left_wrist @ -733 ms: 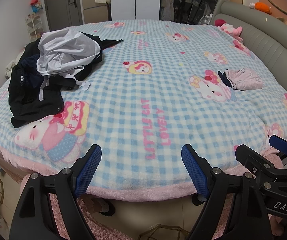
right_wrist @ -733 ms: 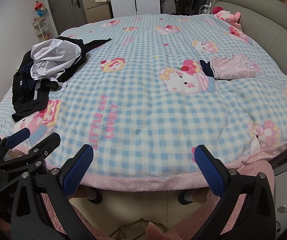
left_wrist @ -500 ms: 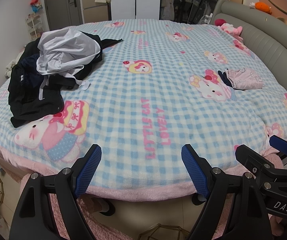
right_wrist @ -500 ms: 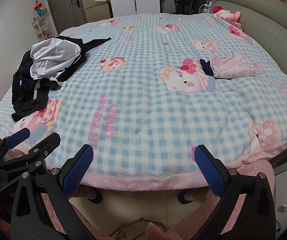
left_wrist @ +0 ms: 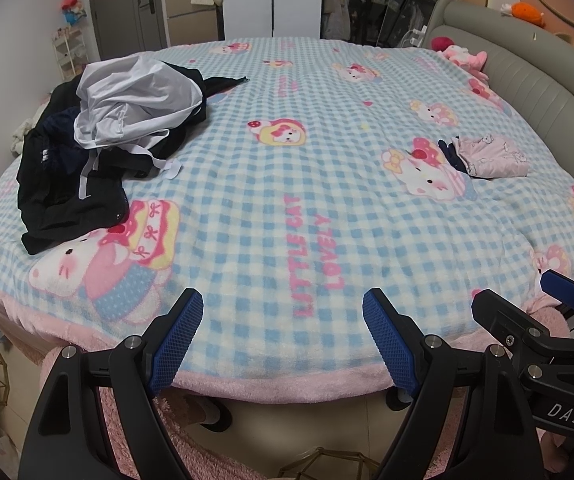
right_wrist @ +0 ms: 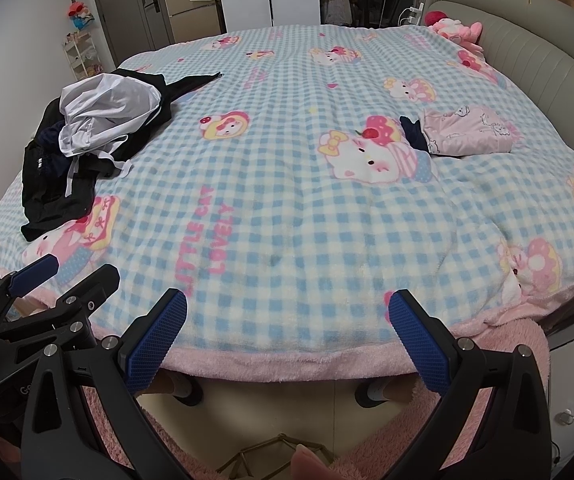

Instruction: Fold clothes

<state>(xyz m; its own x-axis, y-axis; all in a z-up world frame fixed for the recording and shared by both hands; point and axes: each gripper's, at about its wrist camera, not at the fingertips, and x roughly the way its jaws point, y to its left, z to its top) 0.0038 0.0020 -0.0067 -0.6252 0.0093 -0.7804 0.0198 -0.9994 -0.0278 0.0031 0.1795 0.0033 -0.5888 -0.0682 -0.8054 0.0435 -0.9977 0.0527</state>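
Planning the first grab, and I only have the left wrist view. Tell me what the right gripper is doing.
Observer: The right gripper is open, with nothing between its pads. It is pointed over the pink near edge of the checked blanket.
Operator: Report what sits to its right, below the bed.
Observer: A white drawer unit stands by the bed corner, with a round knob on its front.

Clothes heap (left_wrist: pixel 103 136) left on bed (left_wrist: pixel 287 208), seemingly folded garment (left_wrist: pixel 491 156) right
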